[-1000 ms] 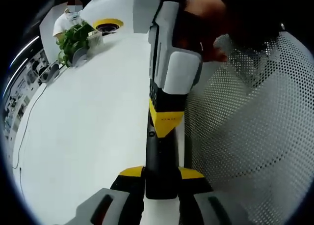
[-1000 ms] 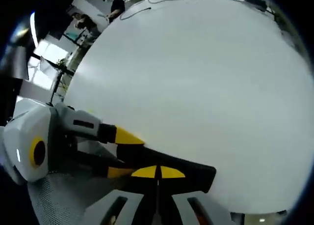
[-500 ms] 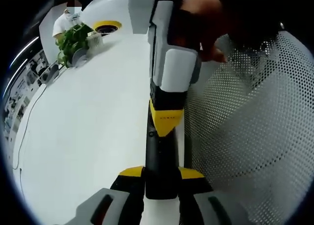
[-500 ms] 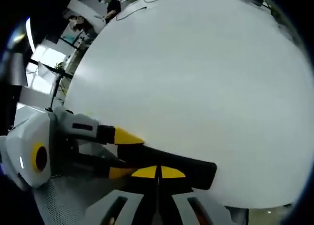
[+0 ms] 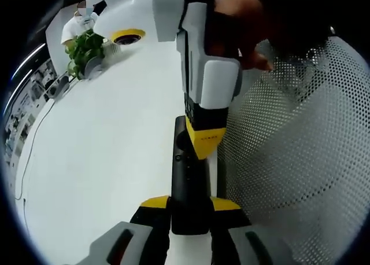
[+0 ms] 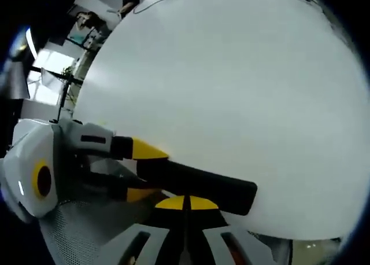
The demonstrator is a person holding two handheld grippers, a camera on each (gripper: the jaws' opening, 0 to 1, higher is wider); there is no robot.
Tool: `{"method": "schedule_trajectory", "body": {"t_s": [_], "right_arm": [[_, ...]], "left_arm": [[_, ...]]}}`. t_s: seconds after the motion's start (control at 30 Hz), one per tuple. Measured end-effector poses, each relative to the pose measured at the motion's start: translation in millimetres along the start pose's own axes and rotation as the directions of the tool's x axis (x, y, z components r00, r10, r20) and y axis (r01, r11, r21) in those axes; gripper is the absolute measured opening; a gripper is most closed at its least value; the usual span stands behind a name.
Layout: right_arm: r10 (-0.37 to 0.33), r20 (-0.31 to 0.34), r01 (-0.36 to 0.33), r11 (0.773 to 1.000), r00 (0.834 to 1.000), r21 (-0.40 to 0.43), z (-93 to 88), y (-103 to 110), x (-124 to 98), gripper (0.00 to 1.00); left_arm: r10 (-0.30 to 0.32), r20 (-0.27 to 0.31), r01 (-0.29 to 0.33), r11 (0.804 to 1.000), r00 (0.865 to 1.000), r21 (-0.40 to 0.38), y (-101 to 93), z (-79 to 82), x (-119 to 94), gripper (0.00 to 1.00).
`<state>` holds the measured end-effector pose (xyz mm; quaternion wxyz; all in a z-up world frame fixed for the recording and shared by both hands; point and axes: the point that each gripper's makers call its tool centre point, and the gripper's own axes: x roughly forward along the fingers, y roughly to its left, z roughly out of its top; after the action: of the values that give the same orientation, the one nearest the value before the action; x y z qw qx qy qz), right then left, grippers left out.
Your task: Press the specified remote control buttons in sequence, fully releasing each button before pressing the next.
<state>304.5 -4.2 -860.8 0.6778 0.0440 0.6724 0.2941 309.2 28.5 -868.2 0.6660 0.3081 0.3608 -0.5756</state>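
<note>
I count one remote [image 5: 188, 184], my two grippers [image 5: 191, 210] [image 6: 186, 202], one plant [image 5: 85, 48], one counter [image 5: 104, 143].

The left gripper view is looking forward along its own jaws, sitting low and close over the white counter [image 5: 104, 137], facing a potted plant [image 5: 85, 48] at the far edge. The right gripper view is riding its hand-held gripper just above the same counter [image 6: 231, 91], looking across the surface toward distant people. Both views are sharing the black remote control [image 5: 188, 187] [image 6: 196, 181], seen very near from different sides.
</note>
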Motion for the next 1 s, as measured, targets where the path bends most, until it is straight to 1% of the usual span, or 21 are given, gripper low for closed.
{"method": "schedule_trajectory", "body": {"t_s": [0.2, 0.3, 0.43, 0.5, 0.7, 0.8, 0.87, 1.0], "right_arm": [[0.003, -0.01, -0.002, 1.0, 1.0, 0.009, -1.4, 2.0, 3.4, 0.0], [-0.027, -0.027, 0.025, 0.998, 0.999, -0.059, -2.1, 3.2, 5.1, 0.0], [-0.018, -0.026, 0.018, 0.999, 0.999, -0.029, -0.4, 0.5, 5.4, 0.0], [-0.008, -0.025, 0.008, 1.0, 1.0, 0.005, -0.3, 0.9, 5.4, 0.0], [-0.008, -0.029, 0.008, 1.0, 1.0, 0.013, 0.1, 0.6, 5.4, 0.0], [0.021, -0.028, -0.019, 0.998, 0.999, 0.067, 0.5, 0.4, 3.9, 0.0], [0.024, -0.032, -0.021, 0.996, 0.999, 0.086, 1.2, 0.8, 3.2, 0.0], [0.018, -0.032, -0.015, 0.996, 0.999, 0.084, 1.8, 2.3, 3.1, 0.0]], "left_arm": [[-0.001, 0.001, 0.001, 1.0, 1.0, -0.003, 1.0, -0.5, -0.5, 0.25], [-0.001, 0.001, 0.001, 1.0, 1.0, -0.004, 1.5, -0.8, -0.4, 0.25], [-0.001, 0.004, 0.001, 1.0, 1.0, -0.007, 2.5, -0.4, -0.5, 0.25], [-0.001, 0.003, 0.001, 1.0, 1.0, -0.006, 2.7, -0.3, -0.4, 0.25], [0.0, 0.003, 0.0, 1.0, 1.0, -0.005, 3.4, 0.3, 0.1, 0.25], [0.001, 0.006, -0.001, 1.0, 1.0, -0.008, 3.8, 0.5, 0.2, 0.25], [0.002, 0.009, -0.002, 1.0, 1.0, -0.009, 3.8, 0.6, 0.1, 0.25], [0.001, 0.015, -0.001, 1.0, 1.0, -0.011, 3.7, 0.8, -0.4, 0.25]]}}
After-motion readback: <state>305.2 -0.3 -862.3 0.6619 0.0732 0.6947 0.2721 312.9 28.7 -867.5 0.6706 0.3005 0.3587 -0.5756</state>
